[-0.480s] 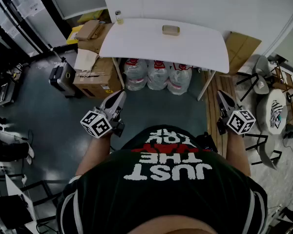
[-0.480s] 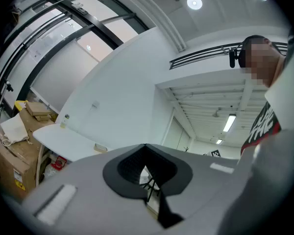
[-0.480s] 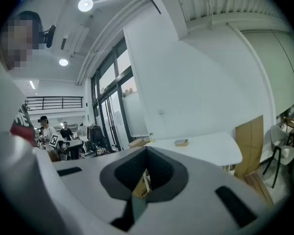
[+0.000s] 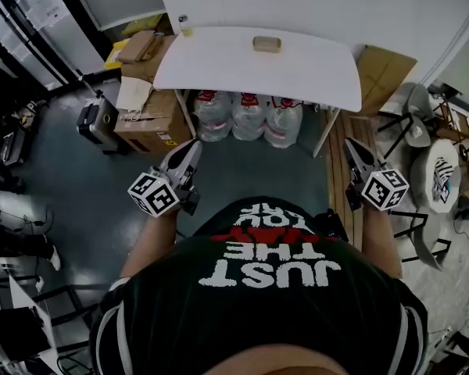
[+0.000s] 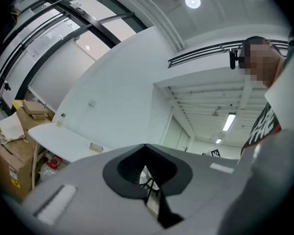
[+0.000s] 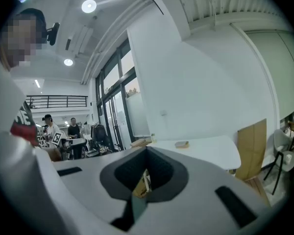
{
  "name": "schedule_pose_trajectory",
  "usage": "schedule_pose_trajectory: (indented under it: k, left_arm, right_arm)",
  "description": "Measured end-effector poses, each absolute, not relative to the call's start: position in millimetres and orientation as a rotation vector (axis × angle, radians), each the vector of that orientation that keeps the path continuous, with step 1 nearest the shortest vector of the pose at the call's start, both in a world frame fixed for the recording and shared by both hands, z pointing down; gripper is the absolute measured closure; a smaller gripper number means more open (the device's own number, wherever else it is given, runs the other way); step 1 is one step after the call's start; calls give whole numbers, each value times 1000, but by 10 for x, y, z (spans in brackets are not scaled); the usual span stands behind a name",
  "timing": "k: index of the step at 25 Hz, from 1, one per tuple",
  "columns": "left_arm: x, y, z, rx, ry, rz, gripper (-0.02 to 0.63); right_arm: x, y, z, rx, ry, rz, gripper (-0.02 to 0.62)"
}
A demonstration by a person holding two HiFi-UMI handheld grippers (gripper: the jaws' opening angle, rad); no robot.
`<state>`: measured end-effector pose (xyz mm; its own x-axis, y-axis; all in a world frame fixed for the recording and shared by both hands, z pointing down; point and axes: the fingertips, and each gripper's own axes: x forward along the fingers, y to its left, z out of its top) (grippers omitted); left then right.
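Note:
I hold both grippers close to my body, above a dark floor, pointing toward a white table (image 4: 313, 73). My left gripper (image 4: 193, 145) is shut with nothing between its jaws; in the left gripper view its jaws (image 5: 146, 146) meet at a point. My right gripper (image 4: 349, 143) is also shut and empty, seen again in the right gripper view (image 6: 146, 149). A small tan block (image 4: 267, 44) lies on the table's far side, and a little bottle (image 4: 184, 23) stands at its far left corner. Both are well out of reach of the grippers.
Packs of water bottles (image 4: 250, 116) sit under the table. Cardboard boxes (image 4: 144, 119) and a dark suitcase (image 4: 94, 123) stand to the left. Flat cardboard (image 4: 387, 69), chairs (image 4: 410, 127) and a round table (image 4: 442, 174) are at the right. People stand far off (image 6: 49, 126).
The table has slid slightly up in the head view and the grippers shifted a little with it. Both grippers stay shut and empty.

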<state>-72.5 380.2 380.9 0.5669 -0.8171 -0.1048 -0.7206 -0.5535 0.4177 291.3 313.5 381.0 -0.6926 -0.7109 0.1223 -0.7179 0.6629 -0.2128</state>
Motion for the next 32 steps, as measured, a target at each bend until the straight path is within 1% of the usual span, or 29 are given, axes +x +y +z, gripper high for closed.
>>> schedule_pose_trajectory:
  k: [7, 14, 19, 25, 32]
  left_arm:
    - [-290, 3749, 3791, 2472, -1239, -371, 599]
    - [232, 3656, 3846, 2493, -1198, -351, 598]
    - [343, 3451, 3882, 2450, -1199, -320, 599]
    - [143, 3046, 3934, 2435, -1206, -326, 599]
    - [-640, 1963, 4324, 2414, -1159, -349, 598]
  right_arm:
    - [3182, 3201, 3769, 1179, -2862, 336, 589]
    - [3684, 3162, 3851, 1182, -2875, 368, 589]
    - [3818, 2951, 3937, 1188, -2877, 395, 589]
    - [3658, 2507, 4010, 1186, -2865, 398, 589]
    - [2870, 1509, 4229, 1184, -2812, 370, 589]
